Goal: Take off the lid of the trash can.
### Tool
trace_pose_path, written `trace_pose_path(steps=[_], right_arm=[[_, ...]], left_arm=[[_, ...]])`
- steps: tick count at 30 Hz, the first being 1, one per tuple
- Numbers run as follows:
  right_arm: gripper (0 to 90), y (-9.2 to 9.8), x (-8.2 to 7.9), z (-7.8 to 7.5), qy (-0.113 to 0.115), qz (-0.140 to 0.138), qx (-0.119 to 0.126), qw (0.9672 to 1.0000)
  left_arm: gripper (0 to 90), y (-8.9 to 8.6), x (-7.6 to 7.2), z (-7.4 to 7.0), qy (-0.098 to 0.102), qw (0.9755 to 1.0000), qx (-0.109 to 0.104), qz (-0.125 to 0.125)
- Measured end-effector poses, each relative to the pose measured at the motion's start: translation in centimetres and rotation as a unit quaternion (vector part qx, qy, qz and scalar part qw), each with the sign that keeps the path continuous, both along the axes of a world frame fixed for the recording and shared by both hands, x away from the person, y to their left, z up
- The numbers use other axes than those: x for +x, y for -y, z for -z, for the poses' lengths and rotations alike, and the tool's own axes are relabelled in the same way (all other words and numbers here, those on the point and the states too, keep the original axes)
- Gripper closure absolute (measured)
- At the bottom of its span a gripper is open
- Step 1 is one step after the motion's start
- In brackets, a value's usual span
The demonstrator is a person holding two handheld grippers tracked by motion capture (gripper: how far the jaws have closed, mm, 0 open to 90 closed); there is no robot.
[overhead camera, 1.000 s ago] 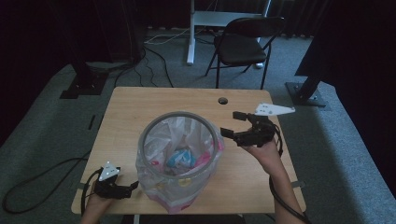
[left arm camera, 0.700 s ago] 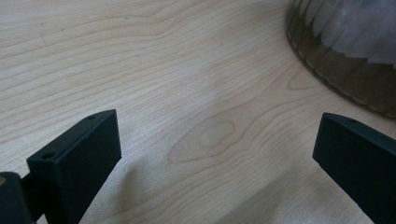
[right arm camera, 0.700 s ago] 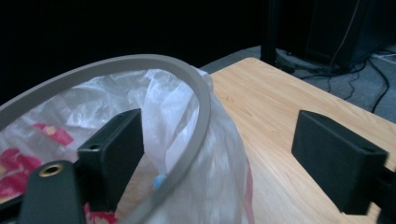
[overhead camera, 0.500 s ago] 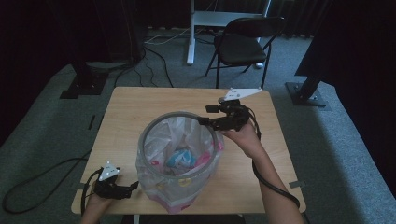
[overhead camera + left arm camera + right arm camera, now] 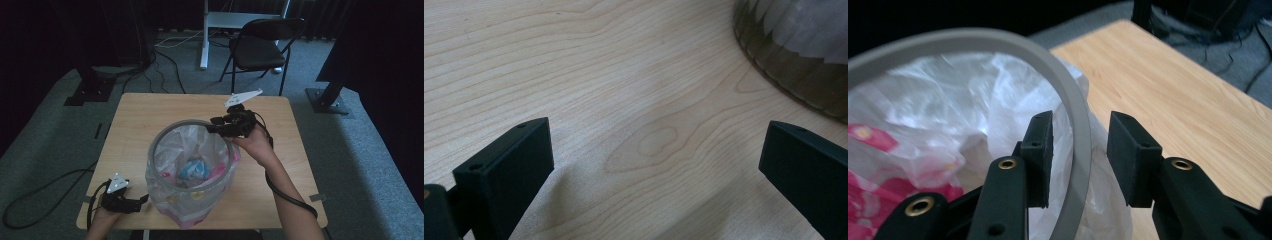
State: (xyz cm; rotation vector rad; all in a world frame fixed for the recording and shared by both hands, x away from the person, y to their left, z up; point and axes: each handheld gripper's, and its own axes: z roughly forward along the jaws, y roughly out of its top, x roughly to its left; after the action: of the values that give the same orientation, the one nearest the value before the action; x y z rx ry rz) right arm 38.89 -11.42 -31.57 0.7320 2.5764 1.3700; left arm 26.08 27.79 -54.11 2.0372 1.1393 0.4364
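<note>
A bin with a grey ring rim (image 5: pixel 172 127) and a clear plastic liner (image 5: pixel 175 145) stands on the wooden table (image 5: pixel 150 110). Blue and pink items (image 5: pixel 192 170) lie inside the liner. My right gripper (image 5: pixel 215 124) is at the bin's far right edge. In the right gripper view its jaws (image 5: pixel 1078 135) straddle the rim (image 5: pixel 998 42) and liner (image 5: pixel 948 90); they have just been closing, and a gap still shows at the outer pad. My left gripper (image 5: pixel 141 200) rests open on the table near the front left corner, beside the bin's base (image 5: pixel 794 55), with nothing between its fingers.
A folding chair (image 5: pixel 260 50) and a white desk leg (image 5: pixel 204 35) stand beyond the table's far edge. Cables (image 5: pixel 165 55) and dark stand bases (image 5: pixel 90 87) lie on the grey floor. Bare tabletop (image 5: pixel 1168 80) stretches to the right of the bin.
My right gripper has moved left along the bin's far side onto the rim, and its jaws have narrowed around it. The left gripper has stayed put.
</note>
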Motion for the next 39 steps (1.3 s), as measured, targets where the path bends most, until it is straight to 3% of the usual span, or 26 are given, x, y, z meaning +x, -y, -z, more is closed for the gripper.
trace_pose_path(steps=[6, 14, 18, 25, 33, 39], right_arm=[[71.3, -0.6, 0.1, 0.2, -0.006, 0.007, -0.029, 0.9995], [78.3, -0.8, -0.2, 0.2, -0.008, 0.003, -0.038, 0.9992], [78.5, -1.0, -0.6, 0.0, 0.01, 0.008, -0.053, 0.9985], [78.9, -1.2, -0.7, -0.2, 0.014, 0.012, -0.061, 0.998], [79.5, -0.8, -1.0, -1.6, 0.021, 0.013, -0.042, 0.9988], [81.0, -0.4, -1.1, -3.0, 0.018, 0.013, -0.009, 0.9997]], left_arm=[[1.0, 0.0, 0.0, 0.0, -0.002, 1.0, 0.001, 0.0], [1.1, 0.2, 0.1, 0.1, -0.003, 1.0, 0.005, 0.0], [1.1, 0.1, 0.1, 0.1, -0.004, 1.0, 0.005, -0.002], [1.1, 0.1, 0.2, 0.2, -0.008, 0.9999, 0.005, -0.005], [1.1, 0.1, 0.2, 0.2, -0.008, 1.0, 0.003, -0.003], [1.1, 0.1, 0.1, 0.2, -0.006, 1.0, 0.001, -0.002]])
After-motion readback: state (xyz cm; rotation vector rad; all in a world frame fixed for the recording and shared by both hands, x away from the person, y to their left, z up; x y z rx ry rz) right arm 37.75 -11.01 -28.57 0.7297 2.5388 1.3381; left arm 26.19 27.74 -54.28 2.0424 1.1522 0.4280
